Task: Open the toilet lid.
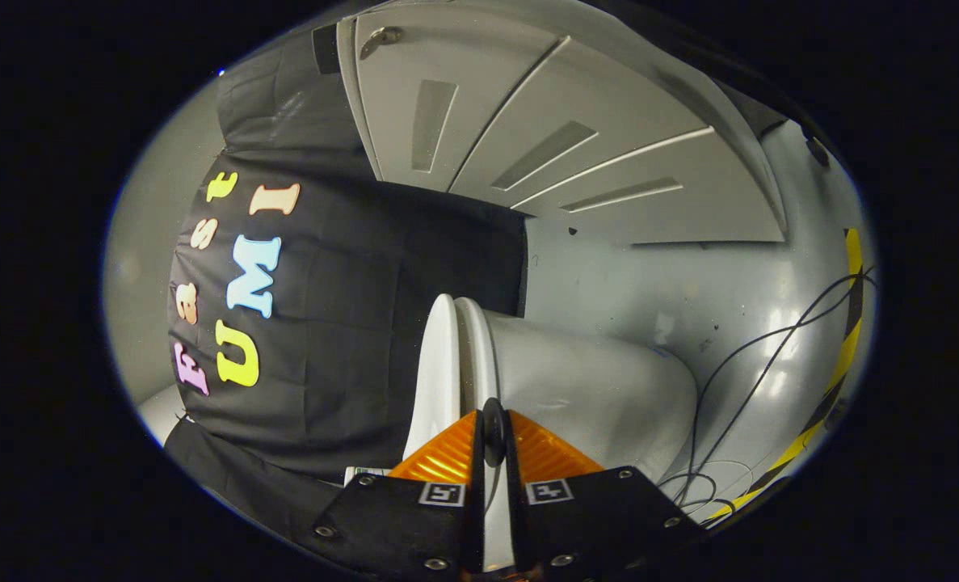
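Gripper view: cables [738,364] by toilet [592,396].

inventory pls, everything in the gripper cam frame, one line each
toilet lid: 1, white, its edge runs down between the fingers; lies against the seat.
toilet seat: 1, white, beside the lid, on the bowl side.
toilet bowl: 1, pale grey-white, beyond the fingers, on the floor.
cables: several, black, loose on the floor past the bowl.
hazard tape: 1 strip, yellow and black, along the floor's far edge.
floor: 1, glossy grey.
panelled wall: 1, grey, beyond the floor.
black cloth: 1, booth wall, on the lid's side.
gripper: 1, black body, orange fingers, jaws nearly together on the lid's edge.
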{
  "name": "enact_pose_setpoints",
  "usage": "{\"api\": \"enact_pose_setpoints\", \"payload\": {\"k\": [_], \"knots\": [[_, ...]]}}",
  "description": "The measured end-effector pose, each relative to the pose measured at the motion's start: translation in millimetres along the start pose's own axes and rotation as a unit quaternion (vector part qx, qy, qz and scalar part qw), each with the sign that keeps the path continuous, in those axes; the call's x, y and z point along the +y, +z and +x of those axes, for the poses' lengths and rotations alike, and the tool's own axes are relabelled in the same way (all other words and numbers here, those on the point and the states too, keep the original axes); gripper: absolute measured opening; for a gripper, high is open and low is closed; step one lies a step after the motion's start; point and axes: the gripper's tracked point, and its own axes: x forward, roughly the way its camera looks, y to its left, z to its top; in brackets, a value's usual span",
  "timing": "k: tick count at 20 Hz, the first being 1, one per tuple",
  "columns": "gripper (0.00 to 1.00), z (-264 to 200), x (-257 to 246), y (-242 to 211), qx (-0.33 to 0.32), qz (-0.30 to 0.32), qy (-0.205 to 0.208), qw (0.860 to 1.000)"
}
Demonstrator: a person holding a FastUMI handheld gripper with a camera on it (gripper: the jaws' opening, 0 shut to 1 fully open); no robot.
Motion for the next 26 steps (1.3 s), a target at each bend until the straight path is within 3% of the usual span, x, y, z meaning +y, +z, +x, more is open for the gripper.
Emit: {"api": "enact_pose_setpoints", "payload": {"k": [6, 12, 23, 26], "knots": [[0.0, 0.9, 8.5, 4.0, -0.011, -0.002, -0.022, 1.0], [0.0, -5.3, 32.1, 9.5, -0.019, -0.001, -0.025, 1.0], [0.0, -21.1, 101.5, 9.5, -0.018, -0.014, 0.017, 1.0], [0.0, -24.8, 117.5, 7.3, -0.01, -0.043, 0.026, 0.999]]}}
